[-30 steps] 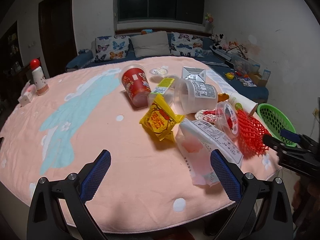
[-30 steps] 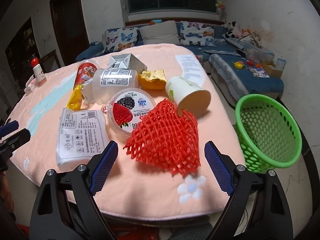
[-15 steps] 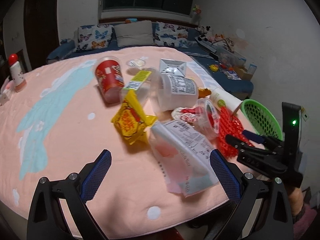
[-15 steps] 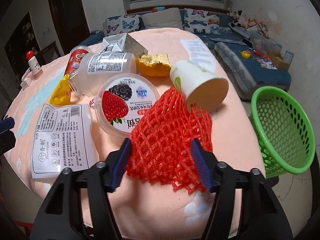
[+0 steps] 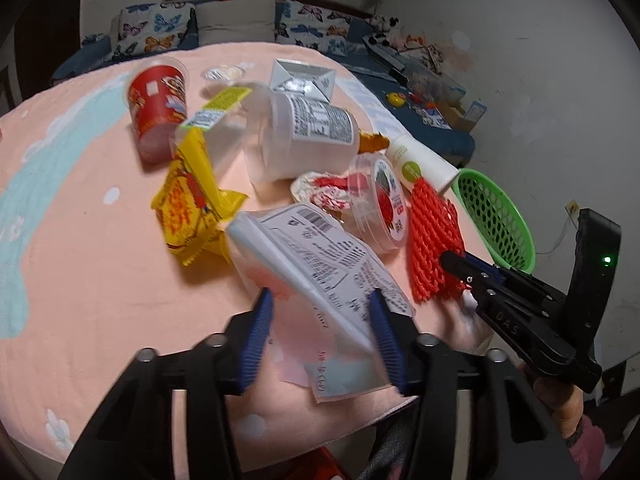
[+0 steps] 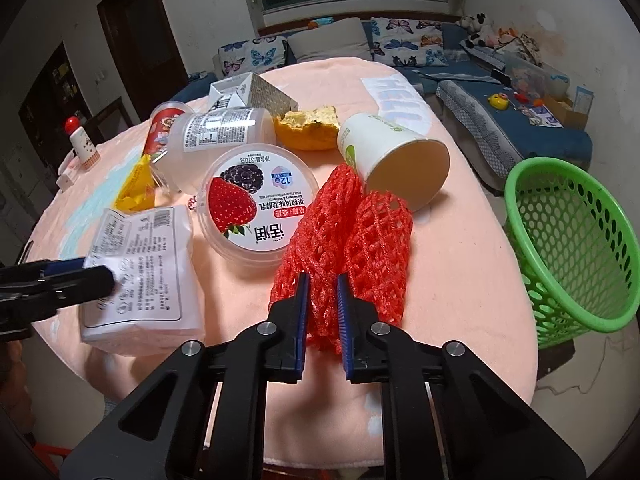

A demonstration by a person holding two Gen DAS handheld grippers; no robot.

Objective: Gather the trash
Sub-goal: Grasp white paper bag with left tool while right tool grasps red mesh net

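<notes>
Right claw [image 6: 322, 312] is clamped on the red foam net [image 6: 344, 240]; left claw [image 5: 320, 332] is closing around the clear printed bag [image 5: 316, 268] on the pink tabletop [image 5: 100, 280].

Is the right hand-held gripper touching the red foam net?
Touching. The right wrist view shows the right hand-held gripper with both blue pads pinching a bunched fold of the red foam net.

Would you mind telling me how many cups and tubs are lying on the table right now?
4: the red cup at the far left, the clear tub beside it, the berry yogurt tub in the middle, and the paper cup nearest the basket. Others may be hidden.
</notes>
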